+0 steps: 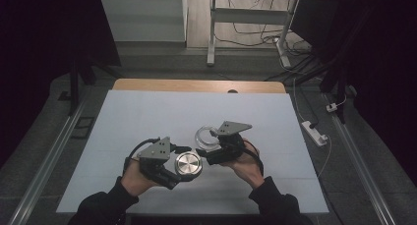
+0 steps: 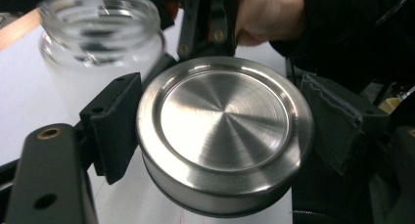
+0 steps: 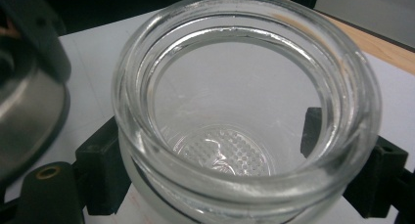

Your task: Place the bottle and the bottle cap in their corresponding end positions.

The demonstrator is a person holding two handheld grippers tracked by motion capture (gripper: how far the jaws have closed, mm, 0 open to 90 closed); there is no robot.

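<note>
A wooden table (image 1: 147, 84) carried a white sheet (image 1: 147, 117) that covered nearly all of its top, leaving a strip of bare wood along the 12 o'clock edge (a small dark notch sat in that strip). The sheet's corners reached toward 7 and 5 o'clock. Whether the glass jar (image 1: 206, 136), near the sheet's centre, rested on the sheet could not be told.
</note>
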